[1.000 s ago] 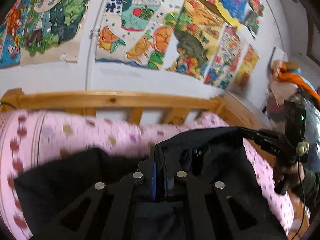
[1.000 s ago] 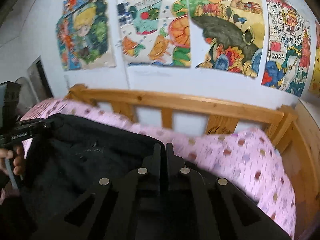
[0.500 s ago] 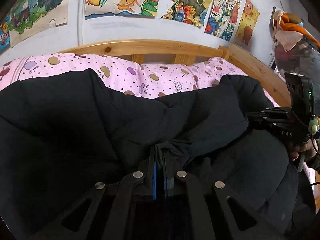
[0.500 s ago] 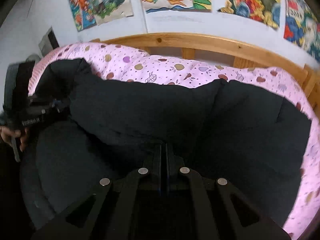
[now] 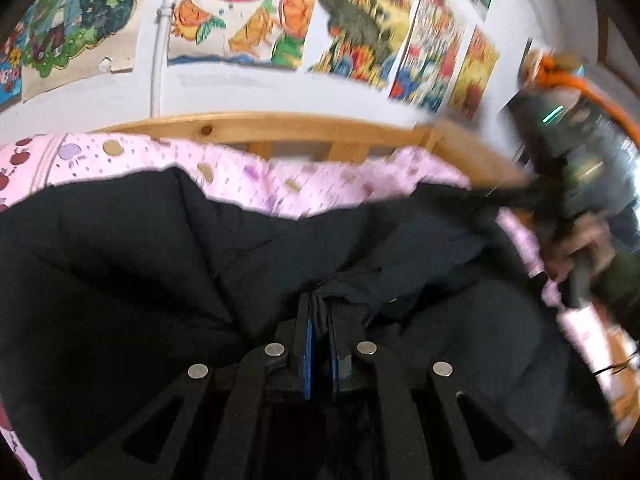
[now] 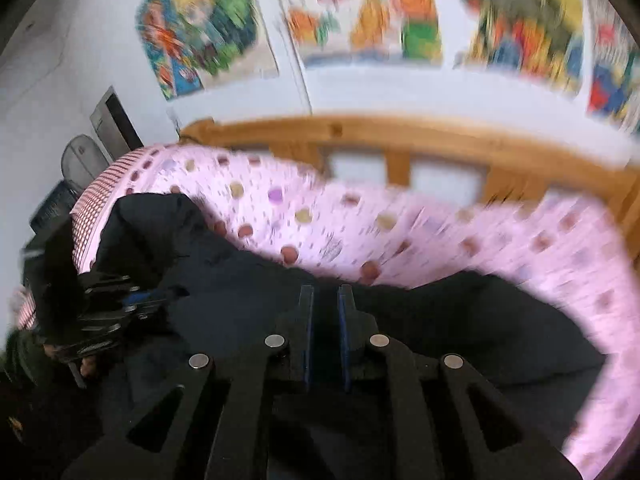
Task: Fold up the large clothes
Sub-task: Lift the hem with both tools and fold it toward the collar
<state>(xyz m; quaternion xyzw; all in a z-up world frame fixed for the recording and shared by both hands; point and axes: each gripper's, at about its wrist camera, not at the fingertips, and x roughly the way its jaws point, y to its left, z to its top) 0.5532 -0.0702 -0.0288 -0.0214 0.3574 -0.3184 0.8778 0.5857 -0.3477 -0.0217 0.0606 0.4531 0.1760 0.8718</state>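
Note:
A large black padded coat (image 5: 160, 272) lies spread on the pink spotted bedsheet (image 5: 248, 176). My left gripper (image 5: 319, 300) is shut on a fold of the coat's edge. In the right wrist view the coat (image 6: 460, 320) lies below my right gripper (image 6: 325, 292), whose jaws stand slightly apart with nothing between them. The left gripper also shows in the right wrist view (image 6: 160, 296), low on the coat at the left. The right gripper appears blurred at the right of the left wrist view (image 5: 500, 196).
A wooden bed rail (image 5: 280, 128) runs along the far side, with a white wall of colourful posters (image 5: 256, 20) behind it. The rail (image 6: 400, 136) also shows in the right wrist view. A grey chair (image 6: 80, 160) stands left of the bed.
The right gripper has let go of the coat and its jaws have parted. Both grippers have tilted up, so more wall and rail show. The left gripper still grips the fold.

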